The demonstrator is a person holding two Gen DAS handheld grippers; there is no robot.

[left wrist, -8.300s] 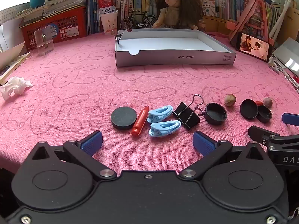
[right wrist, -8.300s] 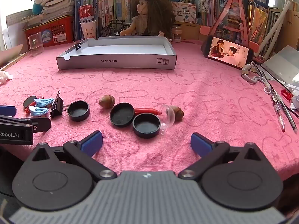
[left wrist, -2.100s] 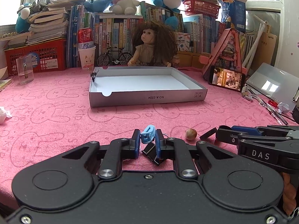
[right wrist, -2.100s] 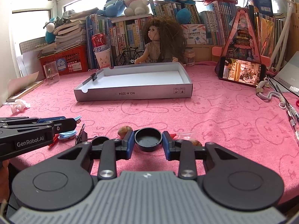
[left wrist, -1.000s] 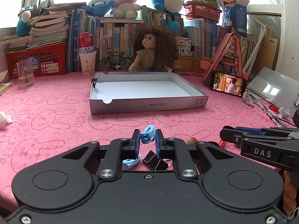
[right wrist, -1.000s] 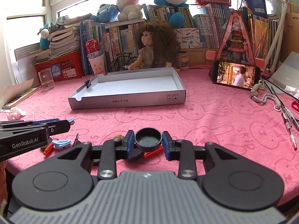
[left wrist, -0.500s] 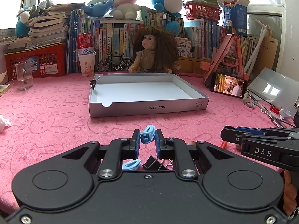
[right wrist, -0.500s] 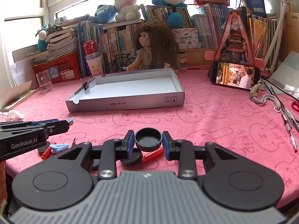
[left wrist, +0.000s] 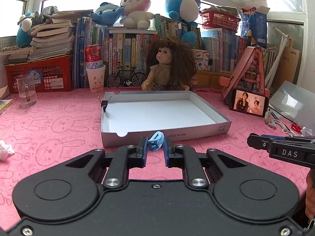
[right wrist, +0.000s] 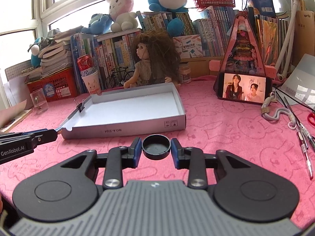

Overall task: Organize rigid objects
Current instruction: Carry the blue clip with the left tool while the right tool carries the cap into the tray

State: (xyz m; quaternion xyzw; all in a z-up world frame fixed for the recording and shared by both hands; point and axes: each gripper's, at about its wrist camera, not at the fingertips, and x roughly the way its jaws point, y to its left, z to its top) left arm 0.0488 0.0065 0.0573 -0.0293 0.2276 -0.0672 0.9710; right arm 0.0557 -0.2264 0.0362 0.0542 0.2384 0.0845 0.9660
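From my left wrist camera, my left gripper (left wrist: pixel 155 148) is clenched on a light blue clip (left wrist: pixel 156 143), which sits pinched between the blue pads just below the middle of the frame. Directly beyond the clip is the near wall of the shallow grey box (left wrist: pixel 196 133), whose white floor fills the centre of the picture. A black binder clip (left wrist: pixel 104 103) is fastened upright on the box's left wall. At the right edge my right gripper (left wrist: pixel 256 140) pokes in side-on; from here I cannot tell what it holds. A glass mug (left wrist: pixel 26 93) stands at the left on the pink cloth (left wrist: pixel 55 129), and a crumpled tissue (left wrist: pixel 5 152) lies at the far left edge.

From my right wrist camera, what that side view hid is plain: my right gripper (right wrist: pixel 156 150) is grasping a round black cap (right wrist: pixel 156 146), open side up, squeezed between both pads at centre frame. The box (right wrist: pixel 137 131) lies beyond it and to the left, seen at an angle, with the binder clip (right wrist: pixel 81 106) on its left wall. My left gripper (right wrist: pixel 50 134) enters from the left edge, its tip just beside the box's near left corner; the blue clip barely shows here. Only this view shows the pens (right wrist: pixel 304 137) at the right edge.
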